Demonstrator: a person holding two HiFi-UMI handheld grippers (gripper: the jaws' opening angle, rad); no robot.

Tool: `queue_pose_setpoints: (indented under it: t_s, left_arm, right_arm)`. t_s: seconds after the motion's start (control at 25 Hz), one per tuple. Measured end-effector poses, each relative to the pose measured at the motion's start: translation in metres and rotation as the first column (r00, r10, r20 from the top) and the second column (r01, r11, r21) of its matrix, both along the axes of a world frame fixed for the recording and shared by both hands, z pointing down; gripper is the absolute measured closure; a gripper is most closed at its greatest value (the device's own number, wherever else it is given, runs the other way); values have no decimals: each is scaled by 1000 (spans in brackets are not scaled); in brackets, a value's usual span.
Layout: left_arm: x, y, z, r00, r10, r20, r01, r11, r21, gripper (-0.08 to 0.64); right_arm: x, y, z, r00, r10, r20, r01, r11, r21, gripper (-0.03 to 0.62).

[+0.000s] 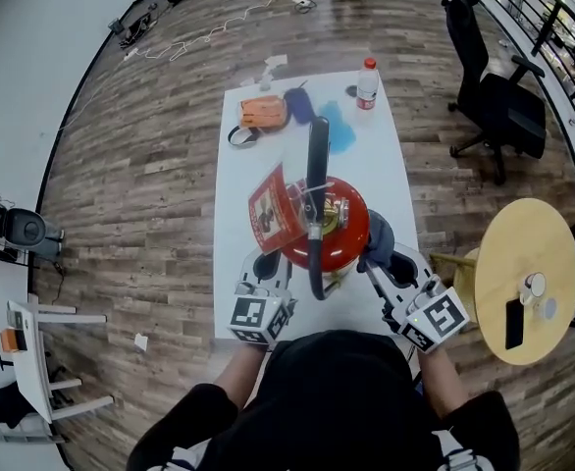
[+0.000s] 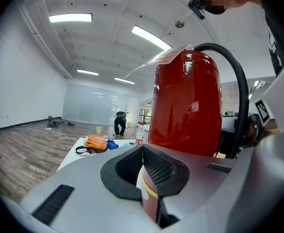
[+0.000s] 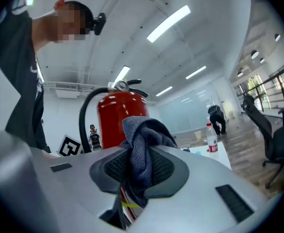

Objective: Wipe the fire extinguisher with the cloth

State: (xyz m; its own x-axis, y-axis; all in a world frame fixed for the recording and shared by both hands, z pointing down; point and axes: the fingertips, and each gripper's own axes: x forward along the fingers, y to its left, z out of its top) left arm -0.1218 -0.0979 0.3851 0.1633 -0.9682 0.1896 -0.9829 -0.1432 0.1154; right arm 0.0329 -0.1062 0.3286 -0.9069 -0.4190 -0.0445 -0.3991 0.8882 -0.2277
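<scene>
- Extinguisher (image 1: 341, 232), red, stands upright at the near end of the white worktop (image 1: 258, 175), between the two tongs
- Black hose (image 1: 317, 165) arcs over its top, from the far side to the near side
- Red tag (image 1: 271, 209) sticks out on its left, above the left tongs
- Left tongs (image 2: 142, 148): narrow, pads together at the tips, nothing gripped; they sit just left of the red body and point at it
- Right tongs (image 3: 138, 165): clamped on a bunched grey-blue cloth (image 3: 143, 142), which bulges out above the pads
- From the head view the cloth sits at the extinguisher's right flank, just beside it; cannot tell if it touches
- Far end of worktop: bottle (image 1: 367, 84) with red cap at right, orange object (image 1: 262, 113) at left, dark blue item (image 1: 299, 106) and pale blue patch (image 1: 339, 128) between them
- Right of worktop, on the wood floor: round yellow table (image 1: 523, 253) near, black office chair (image 1: 494, 101) farther off
- A person (image 2: 119, 123) bends over at the far end of the room
</scene>
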Motion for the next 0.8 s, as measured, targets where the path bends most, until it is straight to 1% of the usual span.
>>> queue_pose_setpoints:
  t_s: [0.08, 0.16, 0.24, 0.32, 0.36, 0.4, 0.48, 0.52, 0.6, 0.68, 0.72, 0.8]
  left_arm:
    - [2, 3, 1, 1000, 6, 2, -6, 1000, -4, 538]
    - [2, 7, 2, 1000, 7, 6, -7, 1000, -7, 538]
    - [3, 8, 2, 1000, 8, 9, -8, 1000, -9, 538]
    - [4, 10, 1, 1000, 12, 14, -12, 1000, -10, 538]
    - [4, 10, 1, 1000, 14, 15, -14, 1000, -10, 538]
    - [4, 10, 1, 1000, 15, 14, -15, 1000, -10, 538]
    - [4, 8, 0, 1000, 15, 10, -15, 1000, -10, 538]
    - [4, 8, 0, 1000, 12, 6, -12, 1000, -10, 538]
    - [4, 8, 0, 1000, 6, -4, -6, 1000, -13, 538]
    - [4, 9, 0, 1000, 3, -6, -3, 1000, -12, 538]
    - [4, 9, 0, 1000, 2, -5, -2, 1000, -10, 538]
    - [4, 10, -1, 1000, 1, -5, -1, 1000, -8, 538]
  right_arm:
    - [-2, 21, -46, 998, -33, 44, 27, 992, 122, 507]
    - [-5, 35, -92, 996, -61, 71, 43, 971, 235, 507]
    - [-11, 43, -115, 995, -88, 53, 66, 943, 325, 506]
    - [-17, 51, -119, 993, -113, 41, 89, 921, 380, 506]
    - [-18, 53, -116, 992, -120, 46, 93, 918, 386, 506]
    - [-17, 54, -111, 990, -130, 56, 100, 922, 373, 506]
    - [-14, 55, -94, 983, -170, 72, 141, 942, 305, 506]
    - [-13, 54, -79, 981, -184, 60, 162, 950, 266, 506]
    - [-12, 48, -39, 985, -170, -17, 170, 968, 183, 506]
    - [-12, 39, -8, 988, -128, -88, 138, 984, 116, 506]
    - [-13, 35, -5, 989, -105, -104, 118, 986, 120, 506]
    - [-12, 35, -26, 992, -67, -111, 89, 974, 206, 506]
